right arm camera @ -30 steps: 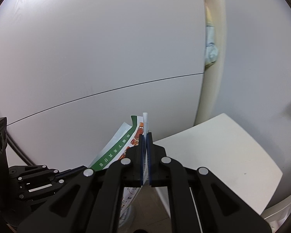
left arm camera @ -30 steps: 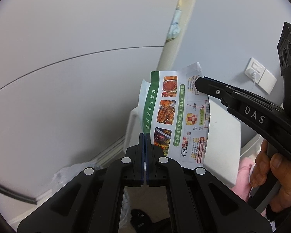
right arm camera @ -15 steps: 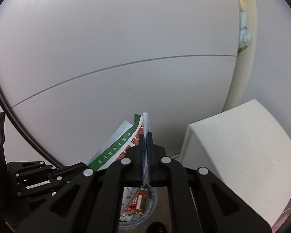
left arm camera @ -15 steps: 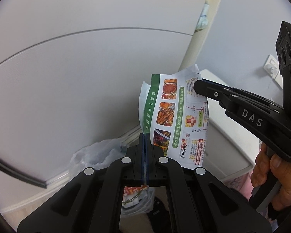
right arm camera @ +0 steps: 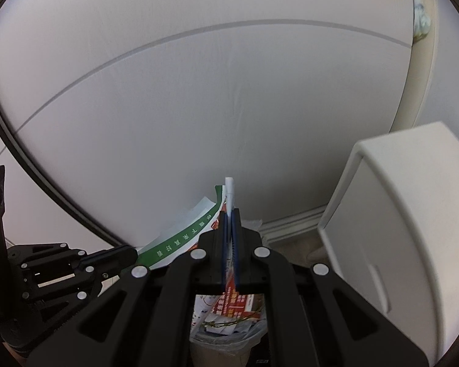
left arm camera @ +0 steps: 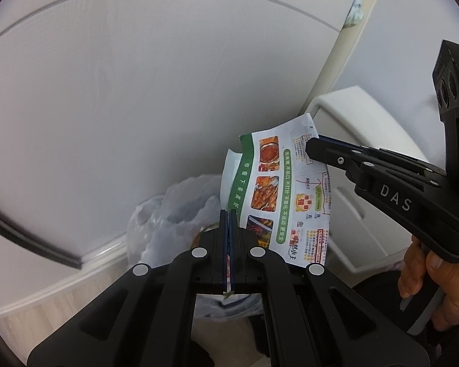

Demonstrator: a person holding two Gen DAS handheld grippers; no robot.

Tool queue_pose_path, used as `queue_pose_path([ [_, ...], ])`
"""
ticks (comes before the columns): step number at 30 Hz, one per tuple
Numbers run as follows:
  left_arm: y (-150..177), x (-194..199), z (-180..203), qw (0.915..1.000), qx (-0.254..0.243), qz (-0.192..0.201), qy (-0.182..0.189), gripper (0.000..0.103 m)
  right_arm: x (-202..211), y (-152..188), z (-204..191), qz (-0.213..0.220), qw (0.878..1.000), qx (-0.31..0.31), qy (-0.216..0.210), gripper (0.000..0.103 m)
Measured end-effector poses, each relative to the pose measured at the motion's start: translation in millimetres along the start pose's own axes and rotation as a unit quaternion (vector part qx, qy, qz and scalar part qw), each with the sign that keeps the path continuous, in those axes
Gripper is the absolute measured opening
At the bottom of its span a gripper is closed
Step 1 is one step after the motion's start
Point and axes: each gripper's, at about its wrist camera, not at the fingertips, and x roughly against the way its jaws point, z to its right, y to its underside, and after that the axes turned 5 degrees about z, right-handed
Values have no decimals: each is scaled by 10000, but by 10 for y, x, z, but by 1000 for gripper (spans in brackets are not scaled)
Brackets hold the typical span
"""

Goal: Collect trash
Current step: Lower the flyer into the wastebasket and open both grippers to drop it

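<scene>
- The left claw (left arm camera: 228,214) is clenching the lower edge of a printed flyer (left arm camera: 278,195); its two blue-lined fingers are pressing together with the paper's edge caught between them.
- The right claw (right arm camera: 229,214) is gripping the same flyer at the opposite, upper corner, with a thin white strip of the paper sticking up past its fingertips.
- In the left wrist view the right claw is reaching in from the right side, and a person's hand (left arm camera: 434,278) is wrapping around its handle.
- The flyer is hanging stretched between the two claws, its green band and food photos facing the left camera.
- It is hovering just above a trash bin (right arm camera: 226,333) lined with a clear plastic bag (left arm camera: 168,214), not touching either.
- The bin is already holding other printed papers and a thin green stem.
- The bin is standing on a pale wood floor (left arm camera: 46,305), near the white wall (left arm camera: 137,91) and its baseboard.
- A white cabinet (right arm camera: 413,229) is standing just to the right of the bin.
</scene>
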Motion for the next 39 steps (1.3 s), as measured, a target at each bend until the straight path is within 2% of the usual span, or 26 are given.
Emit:
queue_pose_path([
  [9, 275, -338, -255, 9989, 199, -428, -50, 0, -510, 240, 8, -417, 9990, -144, -108, 5],
  [20, 531, -759, -519, 9952, 440, -875, -53, 0, -929, 509, -10, -776, 9964, -297, -162, 5],
  [29, 838, -1215, -593, 9892, 481, -1386, -29, 0, -1301, 844, 119, -1249, 9912, -439, 25, 5],
  [39, 1091, -1445, -519, 9843, 455, -1706, 13, 0, -1534, 1063, 206, -1409, 9891, -247, 353, 5],
])
